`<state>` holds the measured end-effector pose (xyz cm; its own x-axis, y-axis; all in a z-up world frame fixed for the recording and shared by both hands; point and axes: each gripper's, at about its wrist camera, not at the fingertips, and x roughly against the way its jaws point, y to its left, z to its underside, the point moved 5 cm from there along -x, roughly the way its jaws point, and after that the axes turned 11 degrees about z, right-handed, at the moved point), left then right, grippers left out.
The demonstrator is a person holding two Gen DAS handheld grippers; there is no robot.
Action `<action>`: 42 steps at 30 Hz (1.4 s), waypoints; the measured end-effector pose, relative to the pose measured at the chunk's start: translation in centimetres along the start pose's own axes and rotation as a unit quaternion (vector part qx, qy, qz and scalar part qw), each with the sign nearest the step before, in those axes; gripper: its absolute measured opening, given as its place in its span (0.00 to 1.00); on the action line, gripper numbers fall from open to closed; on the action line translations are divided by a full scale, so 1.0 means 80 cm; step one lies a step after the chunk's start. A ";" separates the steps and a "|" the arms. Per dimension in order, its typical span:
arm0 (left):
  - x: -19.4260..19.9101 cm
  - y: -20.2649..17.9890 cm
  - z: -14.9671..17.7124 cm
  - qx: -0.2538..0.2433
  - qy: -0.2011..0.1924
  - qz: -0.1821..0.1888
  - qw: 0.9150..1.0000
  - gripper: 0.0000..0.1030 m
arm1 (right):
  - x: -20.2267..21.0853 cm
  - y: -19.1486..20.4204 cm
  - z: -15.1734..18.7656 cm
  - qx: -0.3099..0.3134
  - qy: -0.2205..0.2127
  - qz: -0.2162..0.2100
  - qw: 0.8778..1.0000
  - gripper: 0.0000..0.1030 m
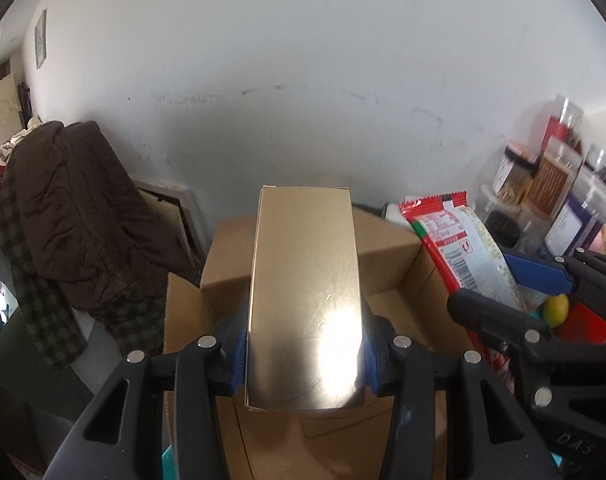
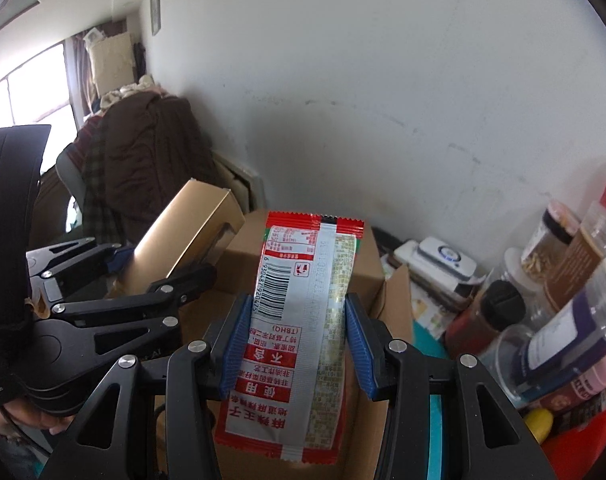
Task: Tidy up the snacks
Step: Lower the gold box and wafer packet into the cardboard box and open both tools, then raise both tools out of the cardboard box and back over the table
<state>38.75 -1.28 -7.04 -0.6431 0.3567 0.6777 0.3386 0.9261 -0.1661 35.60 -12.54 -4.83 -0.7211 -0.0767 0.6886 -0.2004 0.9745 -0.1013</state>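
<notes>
The left gripper (image 1: 305, 354) has its blue pads squeezed on the two sides of a shiny gold box (image 1: 305, 292). It grips the box only near the close end, so the long far end sticks out with nothing under it. The right gripper (image 2: 297, 344) is pinching a red and white snack packet (image 2: 299, 320) the same way, by its soft sides.

Both snacks hang over an open cardboard box (image 1: 387, 240), which sits in the middle, close to the wall. Its flaps stand up around the hole.

The gold box is smooth and slippery. I think it could slide out of the pads and tip forward, because so much of it sticks out. The packet is floppy. It could bend or squash if it is pushed into a flap.

The two grippers are just beside each other, so they could bump. To the right stand jars and bottles (image 2: 559, 248) and a small yellow thing (image 2: 541, 424), crowded together. A wide swing of the right gripper could knock them over.
</notes>
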 end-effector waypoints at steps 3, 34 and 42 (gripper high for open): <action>-0.017 0.003 0.007 0.004 0.026 -0.001 1.000 0.43 | -0.018 0.002 0.009 0.004 0.028 -0.001 1.000 0.45; -0.068 0.016 0.034 0.022 0.131 -0.054 0.990 0.56 | -0.069 0.002 0.034 0.024 0.124 0.042 0.991 0.55; -0.025 0.007 0.015 0.022 0.097 -0.051 0.994 0.56 | -0.032 -0.008 0.015 0.013 0.093 0.046 0.995 0.55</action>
<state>39.43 -1.37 -9.33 -0.5260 0.2349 0.8174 0.2451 0.9622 -0.1188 36.75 -13.23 -7.41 -0.6023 0.0553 0.7964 -0.1588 0.9694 -0.1874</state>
